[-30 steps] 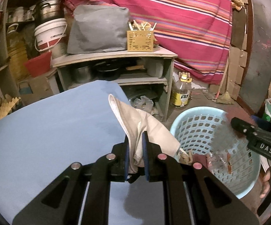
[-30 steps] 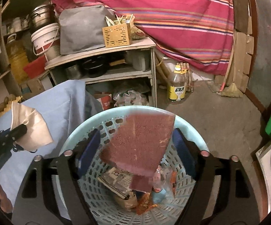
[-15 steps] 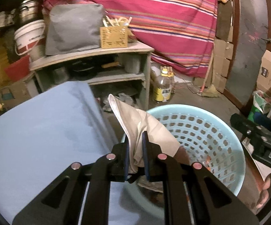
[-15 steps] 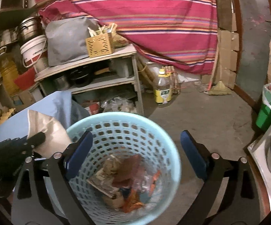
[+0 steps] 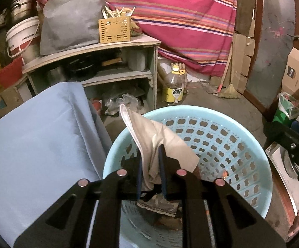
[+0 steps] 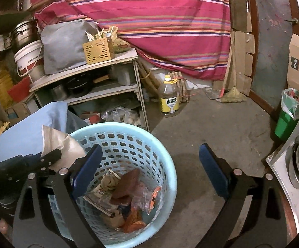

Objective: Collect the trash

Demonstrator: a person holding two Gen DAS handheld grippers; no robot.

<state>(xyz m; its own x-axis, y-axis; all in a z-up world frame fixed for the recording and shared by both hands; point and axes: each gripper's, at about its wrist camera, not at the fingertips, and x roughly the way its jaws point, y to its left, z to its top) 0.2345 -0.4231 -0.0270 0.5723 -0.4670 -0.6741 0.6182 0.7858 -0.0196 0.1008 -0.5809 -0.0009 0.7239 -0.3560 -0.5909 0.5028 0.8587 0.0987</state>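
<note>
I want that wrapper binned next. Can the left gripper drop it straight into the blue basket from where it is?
Probably yes. The left gripper, shut on the beige wrapper, is over the blue basket, whose mouth is uncovered; the right gripper stands open, empty.

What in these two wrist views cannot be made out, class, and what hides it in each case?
- Left wrist view: the lower end of the beige wrapper, hidden between the left tool pads.
- Left wrist view: the right tool, cut off by the right edge.
- Right wrist view: the bottom of the blue basket, buried under trash and the right tool's own frame.
- Both views: print on the oil bottle, too small.
</note>
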